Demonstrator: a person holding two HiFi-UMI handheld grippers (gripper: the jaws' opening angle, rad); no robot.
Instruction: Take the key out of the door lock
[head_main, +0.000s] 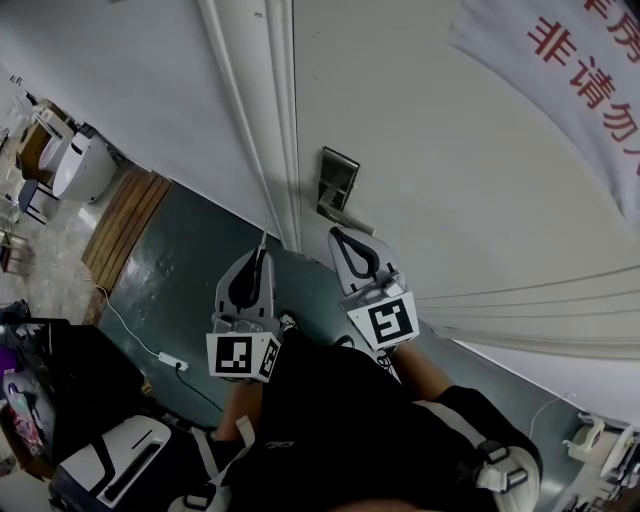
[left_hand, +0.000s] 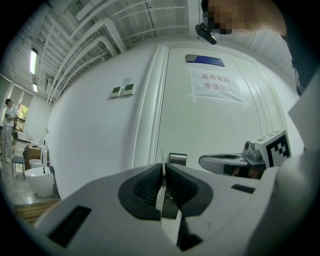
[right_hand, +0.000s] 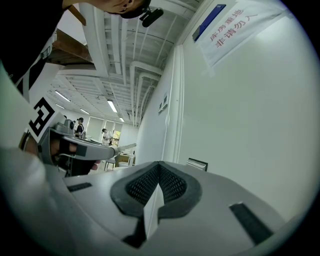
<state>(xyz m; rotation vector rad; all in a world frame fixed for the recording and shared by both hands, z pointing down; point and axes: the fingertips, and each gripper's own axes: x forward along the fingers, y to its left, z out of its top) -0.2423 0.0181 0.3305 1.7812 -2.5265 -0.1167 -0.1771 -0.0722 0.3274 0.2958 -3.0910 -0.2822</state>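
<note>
The left gripper (left_hand: 163, 170) is clenching the key (right_hand: 126, 147), whose blade is sticking out clear of the lock plate (head_main: 337, 185). The right gripper (right_hand: 159, 171) is hovering alongside, clenched on nothing. Beyond, a paper sign (left_hand: 217, 86) on the door (left_hand: 200, 130) is showing red "库房重地 非请勿入".

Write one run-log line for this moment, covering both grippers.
left gripper: shut on key | right gripper: shut, empty | key: clear of door lock
</note>
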